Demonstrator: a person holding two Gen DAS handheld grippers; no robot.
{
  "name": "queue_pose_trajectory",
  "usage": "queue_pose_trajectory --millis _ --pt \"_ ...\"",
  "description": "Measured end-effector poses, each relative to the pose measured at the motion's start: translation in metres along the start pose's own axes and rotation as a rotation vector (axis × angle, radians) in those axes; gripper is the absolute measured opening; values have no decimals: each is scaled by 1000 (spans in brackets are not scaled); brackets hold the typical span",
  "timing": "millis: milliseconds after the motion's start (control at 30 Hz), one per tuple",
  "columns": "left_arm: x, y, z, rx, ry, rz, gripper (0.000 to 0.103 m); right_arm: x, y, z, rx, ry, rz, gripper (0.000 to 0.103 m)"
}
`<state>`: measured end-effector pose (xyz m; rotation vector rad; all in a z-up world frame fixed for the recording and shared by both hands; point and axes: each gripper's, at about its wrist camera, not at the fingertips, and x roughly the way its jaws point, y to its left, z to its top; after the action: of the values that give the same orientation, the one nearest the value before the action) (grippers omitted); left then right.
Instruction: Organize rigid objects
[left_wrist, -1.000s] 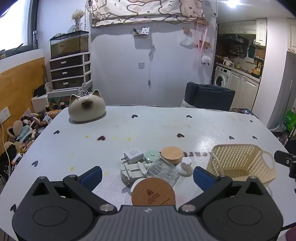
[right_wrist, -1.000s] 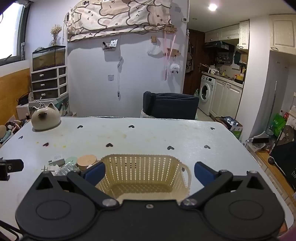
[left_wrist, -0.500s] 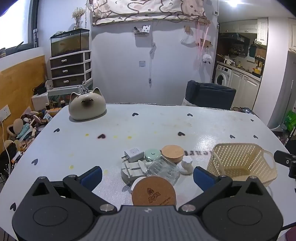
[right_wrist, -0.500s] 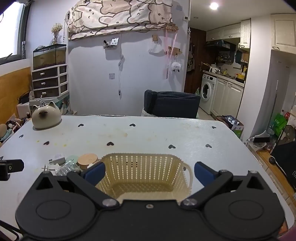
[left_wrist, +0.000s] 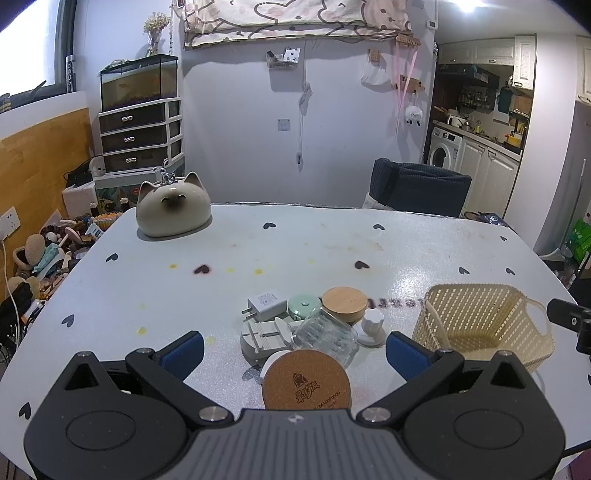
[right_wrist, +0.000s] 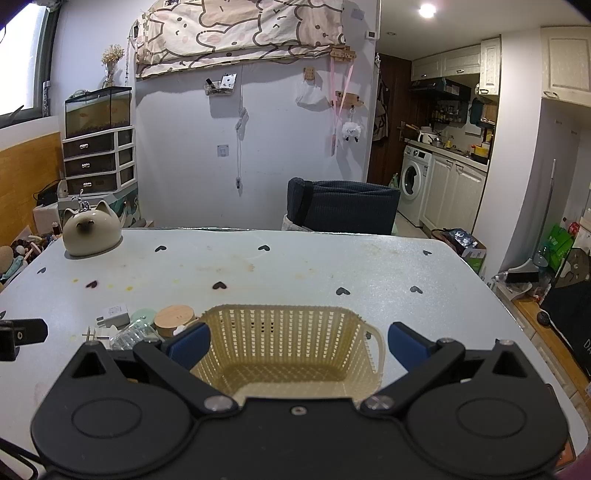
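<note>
Barely moved since the earlier frames: both views tilted down a touch, cluster and basket shifted slightly up-frame, nothing on the table displaced.

Task progress, judged: not started. Cream perforated plastic basket (right_wrist: 291, 350) looked empty, sat lower centre of right wrist view and lower right of left wrist view. All loose items still out on white heart-print table (left_wrist: 295, 258).

Cluster at lower centre of left wrist view:
- round cork-lidded container (left_wrist: 306, 380), nearest, on its side by the look of it
- clear ribbed glass jar (left_wrist: 325, 336) lying on its side, touching the cork lid's top edge
- grey plastic plug adapter (left_wrist: 264, 338), left of the jar
- white USB wall charger (left_wrist: 264, 304), behind the adapter
- mint-green round disc (left_wrist: 303, 306)
- round bamboo-lidded pot (left_wrist: 345, 302)
- small white scalloped knob (left_wrist: 373, 321), right of the jar

Left gripper (left_wrist: 295, 350): jaws spread wide, holding nothing; cork lid and jar framed between the blue pads, no contact seen.

Right gripper (right_wrist: 295, 343): jaws spread wide, empty; basket framed between the pads, height above it unclear, no contact seen.

Beige ceramic cat-shaped pot (left_wrist: 171, 212) upper left, well apart from everything.
</note>
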<state>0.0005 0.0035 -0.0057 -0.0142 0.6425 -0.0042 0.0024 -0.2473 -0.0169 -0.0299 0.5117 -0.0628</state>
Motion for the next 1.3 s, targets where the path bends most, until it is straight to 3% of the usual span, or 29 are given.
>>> queue_pose_trajectory --millis 1300 --pt "7 -3 -1 -3 9 0 103 17 3 -5 -2 10 5 103"
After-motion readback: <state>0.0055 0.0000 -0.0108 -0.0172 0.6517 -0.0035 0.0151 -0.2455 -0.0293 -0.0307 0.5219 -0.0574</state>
